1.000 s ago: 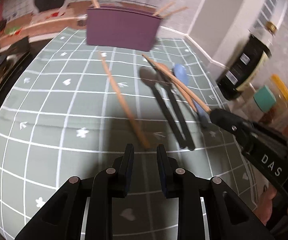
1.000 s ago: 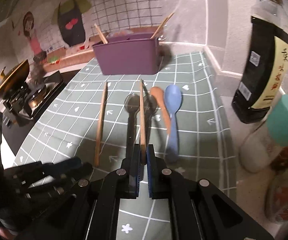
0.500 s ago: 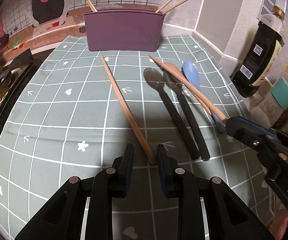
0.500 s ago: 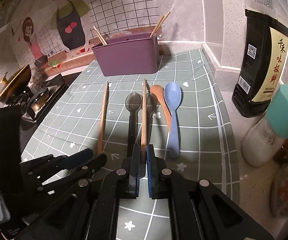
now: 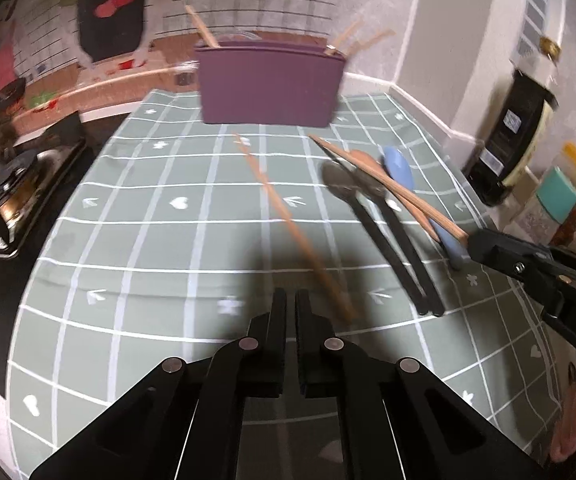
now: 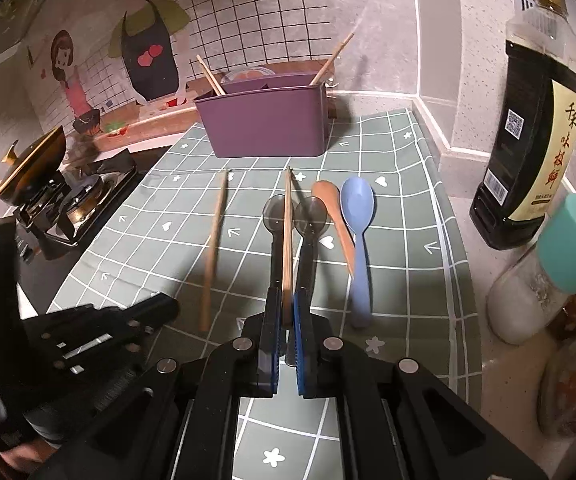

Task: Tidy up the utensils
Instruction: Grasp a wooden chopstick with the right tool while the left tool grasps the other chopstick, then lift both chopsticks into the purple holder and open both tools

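Note:
A purple utensil holder (image 5: 270,84) (image 6: 268,124) stands at the far end of the green checked mat (image 6: 148,232), with chopsticks sticking out of it. My right gripper (image 6: 286,296) is shut on a wooden chopstick (image 6: 286,240) (image 5: 387,184), held just above two black-handled spoons (image 6: 274,216). A wooden spoon (image 6: 333,216) and a blue spoon (image 6: 357,216) lie to their right. A second chopstick (image 5: 288,220) (image 6: 214,248) lies loose on the mat. My left gripper (image 5: 291,296) is shut and empty, its tips just left of that chopstick's near end.
A dark sauce bottle (image 6: 527,152) and a teal-capped jar (image 6: 547,264) stand on the counter right of the mat. A gas stove with a pot (image 6: 60,204) sits off the mat's left edge. A tiled wall rises behind the holder.
The left jaws have closed from a finger-wide gap to a thin slit, on nothing. The loose chopstick's near end now lies right of the tips. The right gripper holds still.

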`<action>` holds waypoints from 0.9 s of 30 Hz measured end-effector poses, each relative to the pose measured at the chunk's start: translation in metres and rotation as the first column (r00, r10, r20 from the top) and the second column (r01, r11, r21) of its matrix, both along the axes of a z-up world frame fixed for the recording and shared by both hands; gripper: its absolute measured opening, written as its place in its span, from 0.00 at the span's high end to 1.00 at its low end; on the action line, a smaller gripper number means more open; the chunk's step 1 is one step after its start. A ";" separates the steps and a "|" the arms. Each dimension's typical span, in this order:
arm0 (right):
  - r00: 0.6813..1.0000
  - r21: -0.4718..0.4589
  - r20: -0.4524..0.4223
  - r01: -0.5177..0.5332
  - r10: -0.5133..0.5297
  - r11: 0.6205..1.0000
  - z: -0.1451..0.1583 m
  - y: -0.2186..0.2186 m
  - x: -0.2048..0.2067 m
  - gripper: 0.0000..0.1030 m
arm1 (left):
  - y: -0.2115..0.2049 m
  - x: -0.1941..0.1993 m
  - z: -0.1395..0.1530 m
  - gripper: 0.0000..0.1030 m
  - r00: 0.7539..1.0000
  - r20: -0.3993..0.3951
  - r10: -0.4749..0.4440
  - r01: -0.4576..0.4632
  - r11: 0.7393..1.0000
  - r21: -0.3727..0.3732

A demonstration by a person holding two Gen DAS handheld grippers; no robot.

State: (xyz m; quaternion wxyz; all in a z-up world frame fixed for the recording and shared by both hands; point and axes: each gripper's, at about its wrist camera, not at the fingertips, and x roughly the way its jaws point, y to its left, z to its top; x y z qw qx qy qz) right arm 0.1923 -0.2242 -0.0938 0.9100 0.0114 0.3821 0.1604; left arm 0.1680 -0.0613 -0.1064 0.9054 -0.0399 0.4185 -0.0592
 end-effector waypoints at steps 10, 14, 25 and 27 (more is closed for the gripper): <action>1.000 -0.006 -0.011 0.006 -0.006 1.000 -0.004 -0.006 -0.004 0.94 | -0.011 0.000 -0.009 0.81 0.996 -0.084 -0.023 0.010 0.988 -0.152; 0.999 0.009 -0.022 0.027 -0.026 1.000 -0.007 -0.015 -0.005 0.94 | -0.028 0.004 -0.009 0.79 0.997 -0.078 -0.024 0.016 0.994 -0.109; 1.000 0.016 -0.005 0.023 -0.023 1.000 -0.004 -0.014 -0.005 0.94 | -0.041 0.008 -0.016 0.81 0.998 -0.066 0.019 -0.016 0.999 0.042; 1.000 0.015 -0.002 0.018 -0.018 1.000 -0.003 -0.012 -0.004 0.94 | -0.036 0.009 -0.016 0.90 0.998 -0.058 0.029 -0.027 0.999 0.044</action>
